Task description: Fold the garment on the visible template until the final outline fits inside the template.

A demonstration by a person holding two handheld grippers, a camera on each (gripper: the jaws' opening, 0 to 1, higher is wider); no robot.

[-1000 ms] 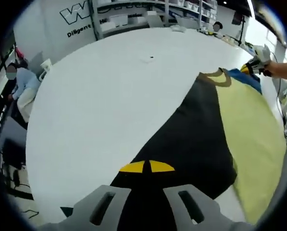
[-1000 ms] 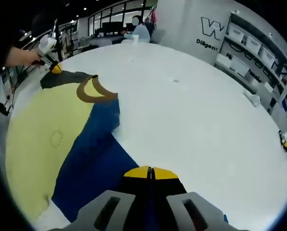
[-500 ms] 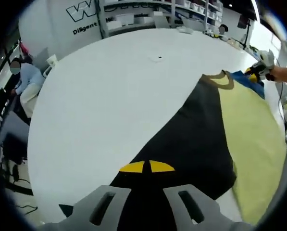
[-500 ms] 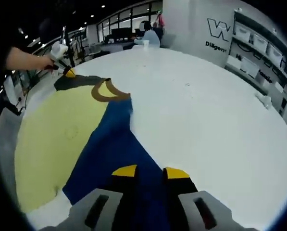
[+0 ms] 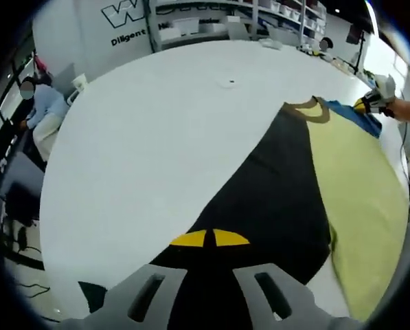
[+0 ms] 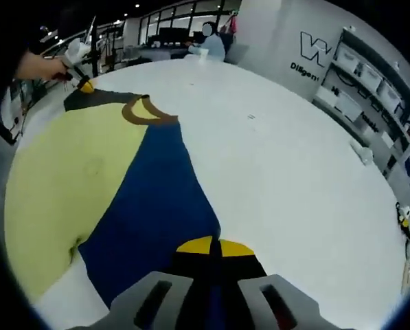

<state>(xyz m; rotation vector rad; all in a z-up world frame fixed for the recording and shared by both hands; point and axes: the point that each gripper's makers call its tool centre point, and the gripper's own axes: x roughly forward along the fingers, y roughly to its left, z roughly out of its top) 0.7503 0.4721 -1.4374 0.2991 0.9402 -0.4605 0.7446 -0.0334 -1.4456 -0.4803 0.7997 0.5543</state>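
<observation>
Two grippers are seen, each clamped on one side of a single garment (image 5: 287,199) spread flat on a large white desk (image 5: 156,137). In the left gripper view, the left gripper (image 5: 210,238) is seen with its yellow-tipped fingers (image 5: 189,239) drawn together, almost touching, over the black panel of the garment, which is pinched between them at the near edge. The black panel is seen to run away from the fingers toward a brown collar (image 5: 308,110); a pale yellow panel lies just beside it on the right. At the far end of the garment, beside a blue strip, the right gripper (image 5: 367,104) is seen in a person's hand (image 5: 391,106).

In the right gripper view, the right gripper (image 6: 215,246) is seen with fingers (image 6: 194,245) likewise nearly closed, gripping the blue panel of the garment (image 6: 156,199) at its near edge. The yellow panel lies to the left of the blue one, and the brown collar (image 6: 146,113) is seen at the far end. The left gripper (image 6: 81,84) is noted there, held by a hand (image 6: 36,67) at the black corner. Shelving (image 6: 376,75) with bins is recorded along the wall, and a seated person (image 6: 210,45) beyond the desk (image 6: 294,172).
</observation>
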